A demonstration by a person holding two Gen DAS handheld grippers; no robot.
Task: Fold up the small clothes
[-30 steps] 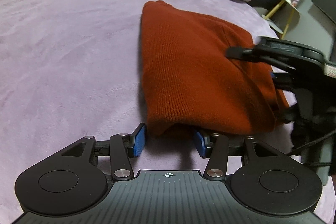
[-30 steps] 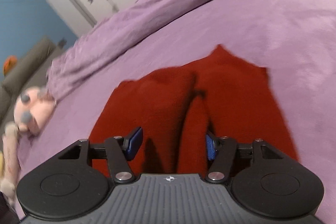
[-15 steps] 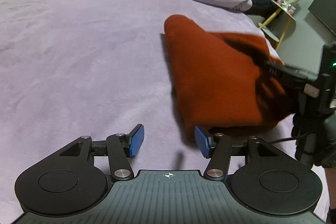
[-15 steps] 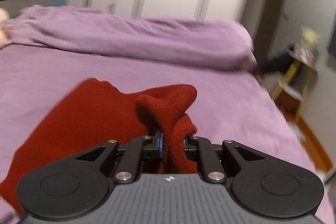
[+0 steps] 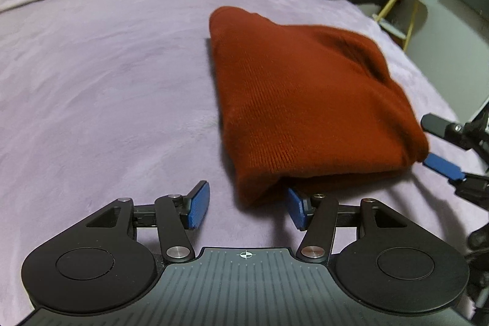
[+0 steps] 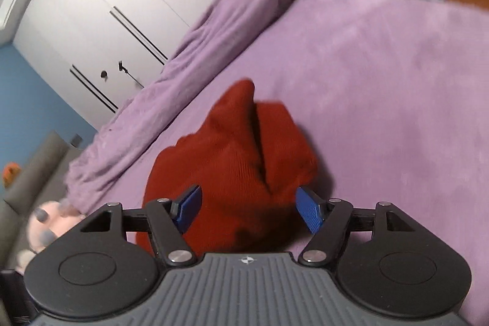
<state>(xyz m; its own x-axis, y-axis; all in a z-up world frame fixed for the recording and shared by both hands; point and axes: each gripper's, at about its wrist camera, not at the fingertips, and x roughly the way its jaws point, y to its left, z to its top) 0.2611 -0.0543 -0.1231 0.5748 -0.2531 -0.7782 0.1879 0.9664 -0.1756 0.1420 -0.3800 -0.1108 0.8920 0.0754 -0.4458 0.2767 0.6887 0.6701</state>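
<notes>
Red sweater (image 5: pixel 305 109) lies folded on bed (image 5: pixel 107 81); left gripper (image 5: pixel 246 208) open, empty; right gripper (image 6: pixel 247 211) jaws opening, nothing pinched. Only tidying left, likely.

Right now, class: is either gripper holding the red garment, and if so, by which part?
Nothing is held. The left gripper is open at the garment's near corner; the right gripper's jaws are opening, pads clear of it.
</notes>
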